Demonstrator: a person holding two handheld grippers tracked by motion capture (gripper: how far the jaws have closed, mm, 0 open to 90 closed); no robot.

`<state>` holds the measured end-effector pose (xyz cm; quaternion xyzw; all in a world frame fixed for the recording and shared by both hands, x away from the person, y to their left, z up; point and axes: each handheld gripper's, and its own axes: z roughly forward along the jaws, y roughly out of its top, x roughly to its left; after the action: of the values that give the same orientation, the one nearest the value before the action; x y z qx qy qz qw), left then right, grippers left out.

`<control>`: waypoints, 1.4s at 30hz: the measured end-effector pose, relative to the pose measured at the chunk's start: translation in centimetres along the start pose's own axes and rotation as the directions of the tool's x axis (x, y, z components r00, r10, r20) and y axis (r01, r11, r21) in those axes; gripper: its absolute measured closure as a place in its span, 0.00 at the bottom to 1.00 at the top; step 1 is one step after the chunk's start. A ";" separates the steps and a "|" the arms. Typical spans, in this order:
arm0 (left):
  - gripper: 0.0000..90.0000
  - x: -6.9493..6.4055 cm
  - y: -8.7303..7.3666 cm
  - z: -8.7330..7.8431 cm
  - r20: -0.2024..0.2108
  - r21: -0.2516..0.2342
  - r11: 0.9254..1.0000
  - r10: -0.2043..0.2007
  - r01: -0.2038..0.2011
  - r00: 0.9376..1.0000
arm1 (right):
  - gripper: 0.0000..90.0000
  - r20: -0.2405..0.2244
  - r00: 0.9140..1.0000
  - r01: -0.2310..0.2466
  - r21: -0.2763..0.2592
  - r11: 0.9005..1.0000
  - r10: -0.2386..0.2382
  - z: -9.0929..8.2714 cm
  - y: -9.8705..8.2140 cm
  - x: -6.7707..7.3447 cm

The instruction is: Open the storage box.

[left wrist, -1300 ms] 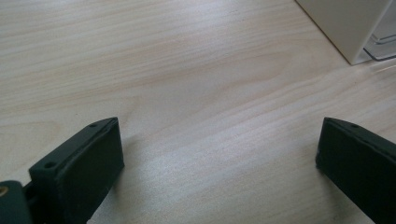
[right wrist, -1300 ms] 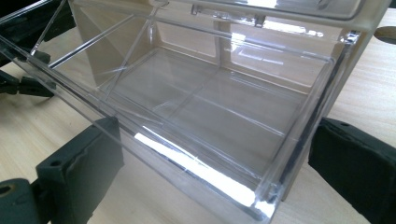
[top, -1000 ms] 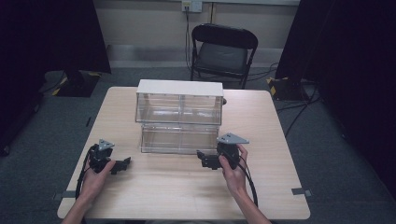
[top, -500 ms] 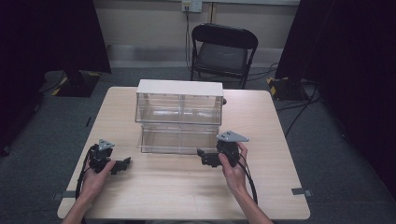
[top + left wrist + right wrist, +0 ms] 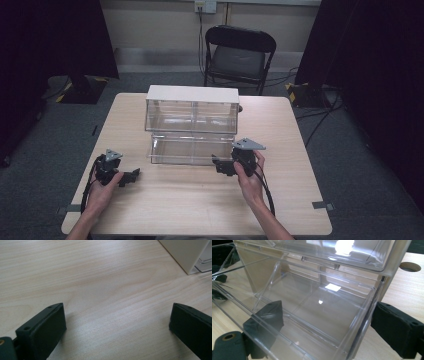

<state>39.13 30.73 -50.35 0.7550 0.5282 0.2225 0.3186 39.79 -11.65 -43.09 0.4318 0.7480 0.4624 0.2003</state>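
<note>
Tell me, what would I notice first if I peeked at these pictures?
Probably the see-through drawer box with its white top, standing in the middle of the wooden table; its bottom drawer sticks out toward the person. Next, the two black grippers: the right gripper at that drawer's corner, the left gripper wide open over bare wood.

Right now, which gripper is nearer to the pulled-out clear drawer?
Right. The right gripper is at the drawer's front right corner; the left gripper rests apart on the table.

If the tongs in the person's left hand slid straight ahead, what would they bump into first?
Probably bare light wooden table at first; the white-walled clear plastic drawer cabinet sits off to one side, so the left tongs might pass it.
</note>
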 end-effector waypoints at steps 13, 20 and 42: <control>0.00 0.0 0.0 0.0 0.000 0.000 1.000 -0.001 0.001 1.000 | 0.12 0.013 1.000 0.002 -0.001 1.000 -0.002 0.1 0.1 -0.1; 0.00 0.0 0.0 0.0 0.000 0.000 1.000 0.000 0.000 1.000 | 0.12 0.023 1.000 0.002 -0.012 1.000 -0.001 -0.1 0.2 -0.1; 0.00 0.0 0.0 0.0 0.000 0.000 1.000 0.001 -0.001 1.000 | 0.15 0.026 1.000 0.016 -0.032 0.999 -0.016 -0.3 0.6 -0.2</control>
<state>39.13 30.73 -50.35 0.7551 0.5280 0.2227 0.3186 40.00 -11.86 -42.42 0.4283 0.7412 0.4675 0.2204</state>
